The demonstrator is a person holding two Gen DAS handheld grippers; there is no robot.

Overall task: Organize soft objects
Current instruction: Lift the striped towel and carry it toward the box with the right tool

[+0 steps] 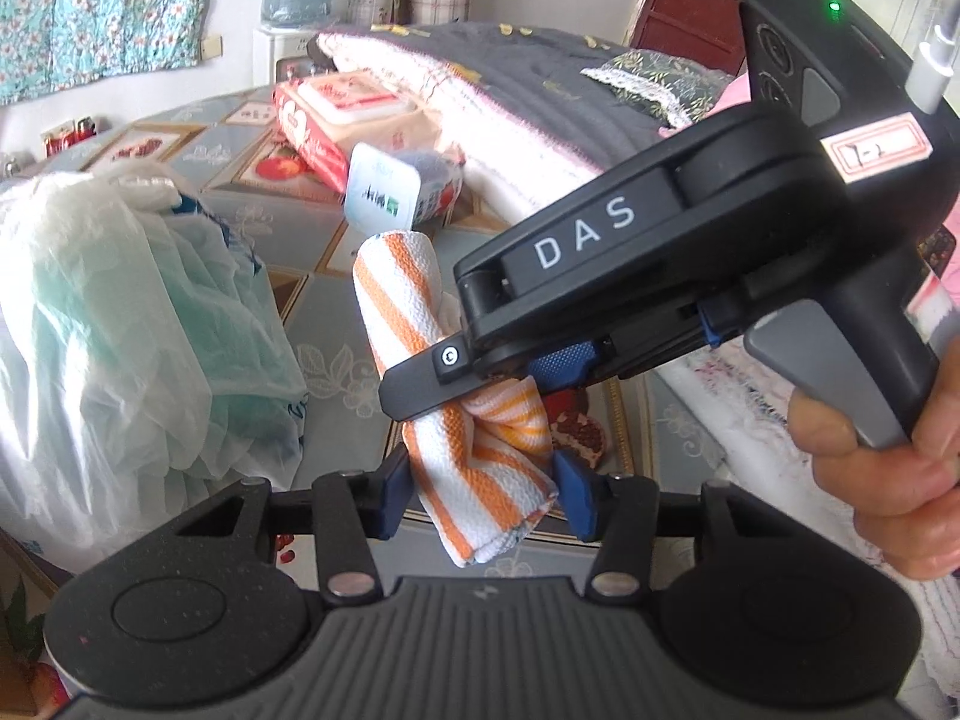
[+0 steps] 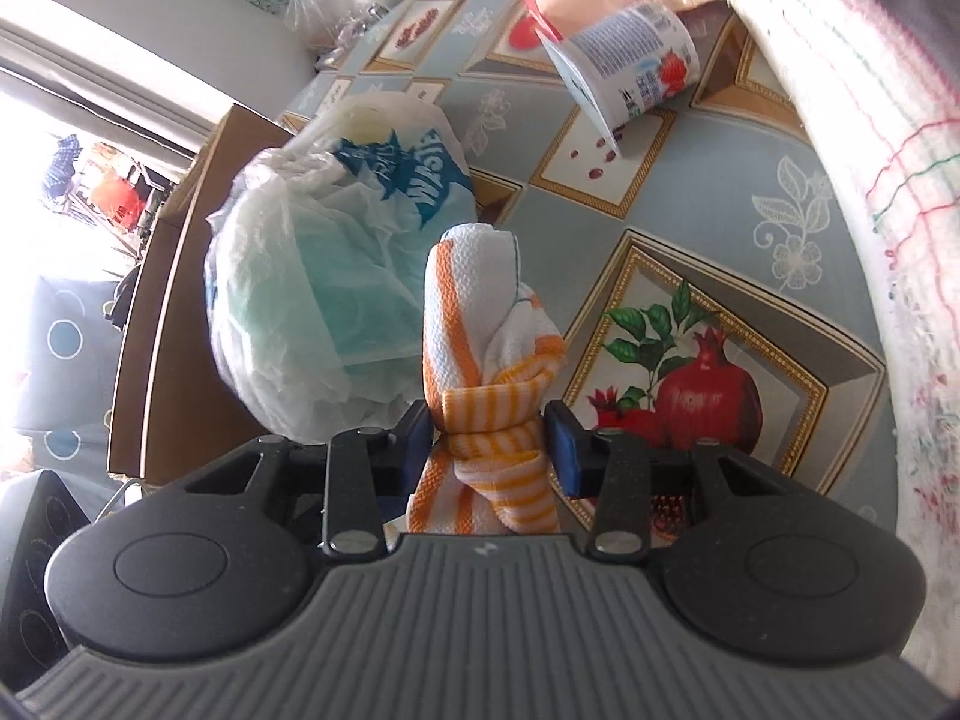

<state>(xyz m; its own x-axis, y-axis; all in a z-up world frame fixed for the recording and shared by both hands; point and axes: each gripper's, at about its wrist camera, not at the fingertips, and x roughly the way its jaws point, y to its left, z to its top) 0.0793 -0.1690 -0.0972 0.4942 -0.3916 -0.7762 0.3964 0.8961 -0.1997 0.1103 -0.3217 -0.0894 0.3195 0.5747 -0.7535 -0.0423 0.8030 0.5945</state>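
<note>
An orange-and-white striped towel [image 1: 396,288], rolled up and knotted around its middle, hangs above the patterned tablecloth [image 1: 336,354]. In the left wrist view my left gripper [image 1: 485,495] has its blue pads [image 1: 393,495] against the towel's lower end on both sides. My right gripper [image 1: 480,381] comes in from the right, held by a hand [image 1: 888,480], and clamps the roll at the knot. In the right wrist view the towel [image 2: 474,276] stands upright, and the right gripper [image 2: 489,444] is shut on the knotted band.
A white and teal plastic bag [image 1: 120,312] [image 2: 324,276] bulges just left of the towel. A yoghurt cup [image 1: 396,186] [image 2: 630,66] lies on its side beyond, by a red wipes pack [image 1: 336,108]. Folded blankets [image 1: 540,90] fill the right side.
</note>
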